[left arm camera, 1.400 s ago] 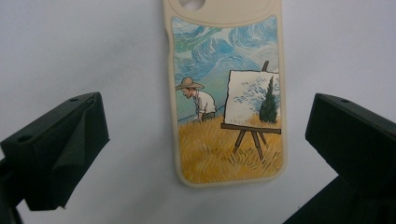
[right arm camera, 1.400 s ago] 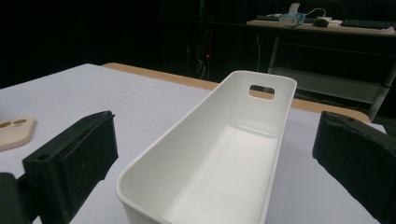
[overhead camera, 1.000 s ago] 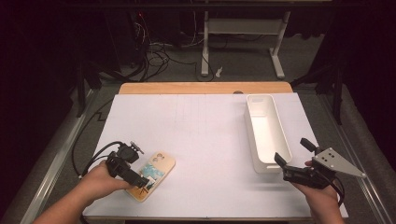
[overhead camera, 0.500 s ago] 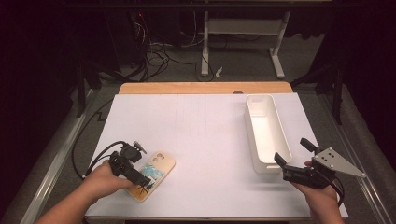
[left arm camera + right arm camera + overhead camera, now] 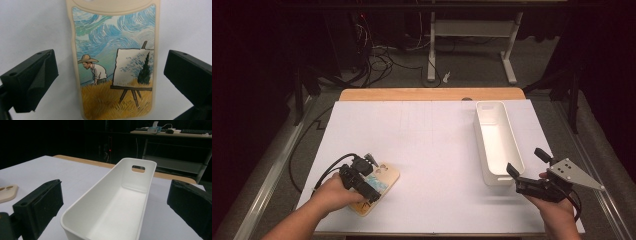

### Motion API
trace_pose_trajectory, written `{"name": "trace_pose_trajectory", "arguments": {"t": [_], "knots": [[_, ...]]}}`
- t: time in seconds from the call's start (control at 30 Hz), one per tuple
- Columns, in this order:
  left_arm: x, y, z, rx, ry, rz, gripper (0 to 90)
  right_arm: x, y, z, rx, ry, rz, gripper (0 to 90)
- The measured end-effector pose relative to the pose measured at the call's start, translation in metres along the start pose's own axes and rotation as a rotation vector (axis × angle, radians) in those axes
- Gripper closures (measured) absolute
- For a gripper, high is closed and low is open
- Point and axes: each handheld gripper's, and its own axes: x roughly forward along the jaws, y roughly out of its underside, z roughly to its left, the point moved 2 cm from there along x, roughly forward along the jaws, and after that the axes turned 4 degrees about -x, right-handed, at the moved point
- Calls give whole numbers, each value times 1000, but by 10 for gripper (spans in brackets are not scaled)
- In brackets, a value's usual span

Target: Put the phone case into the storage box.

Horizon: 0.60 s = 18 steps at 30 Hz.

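Lying flat near the front left corner of the white table (image 5: 432, 140) is a phone case (image 5: 379, 184), cream-rimmed and painted with a straw-hatted artist at an easel under swirling blue sky. Its long axis runs on a slant, from the front edge of the table up and to the right, with the camera cut-out end farthest from the person. The near end sits close to the table's front edge, so there is little room on that side; toward the middle and back the sheet is bare and wide open.

Above it hangs the left gripper (image 5: 371, 189), held in the person's left hand (image 5: 334, 192). In the left gripper view its jaws are spread wide, one on each long side of the case (image 5: 113, 62), with white table showing between each jaw and the case's rim, so nothing is pinched.

Well apart, along the right side of the table, stands a long white bin (image 5: 497, 142), its length running front to back and a handle slot in its far end wall. The right gripper (image 5: 528, 172) sits just off the bin's near end, jaws also spread, looking down the bin's (image 5: 117, 202) empty length. The case (image 5: 7, 192) shows far off to its left.

Between case and bin nothing stands in the way.
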Motion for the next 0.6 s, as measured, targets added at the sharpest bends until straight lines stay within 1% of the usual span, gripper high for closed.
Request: {"name": "trace_pose_trajectory", "arguments": {"t": [0.07,0.13,0.2,0.33,0.43,0.6], "knots": [[3,-1,0,-9,-5,16,6,0,0,0,-1,0,1,8],[5,-2,0,-17,3,30,6,0,0,0,-1,1,1,8],[9,-3,0,-25,1,37,6,0,0,0,-1,2,0,8],[14,-4,-1,-19,4,46,6,-1,0,-1,1,4,-1,8],[17,-4,-3,-6,-10,56,6,-1,0,-1,3,5,-2,9],[18,-5,-4,2,-15,58,6,-1,0,-1,4,6,-2,9]]}}
